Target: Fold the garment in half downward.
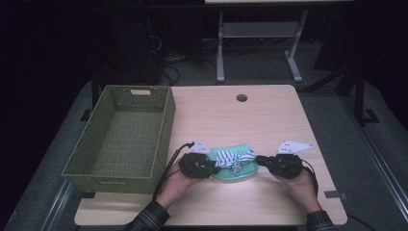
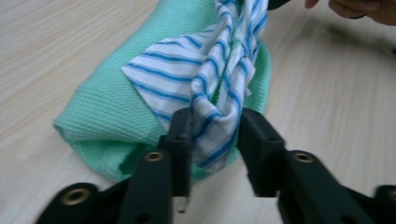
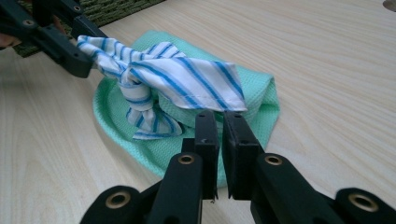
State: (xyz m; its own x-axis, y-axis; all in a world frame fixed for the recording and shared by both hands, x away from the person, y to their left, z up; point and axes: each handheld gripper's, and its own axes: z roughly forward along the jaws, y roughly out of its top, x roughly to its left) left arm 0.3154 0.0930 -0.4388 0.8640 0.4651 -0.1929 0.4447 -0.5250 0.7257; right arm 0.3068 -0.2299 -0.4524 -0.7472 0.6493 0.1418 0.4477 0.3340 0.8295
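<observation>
Green waffle-weave cloth [image 1: 234, 169] lies folded on the near middle of the wooden table [image 1: 269, 115], and over it sits the blue-and-white striped cloth [image 1: 234, 159] I am working on, twisted and knotted near its middle. I have my left gripper [image 2: 215, 122] pinching one bunched end of the striped cloth, which I judge keeps that end anchored so the knot can be pulled or loosened from the other side. My right gripper [image 3: 219, 122] has its jaws pressed nearly together at the opposite edge; I cannot tell whether they hold the striped corner, the green fold or nothing. The striped cloth's long axis runs left to right across the table, from one gripper to the other, roughly parallel to the near edge. The green woven basket [image 1: 120, 139] stands empty to the left, well apart, probably as the drop-off.
</observation>
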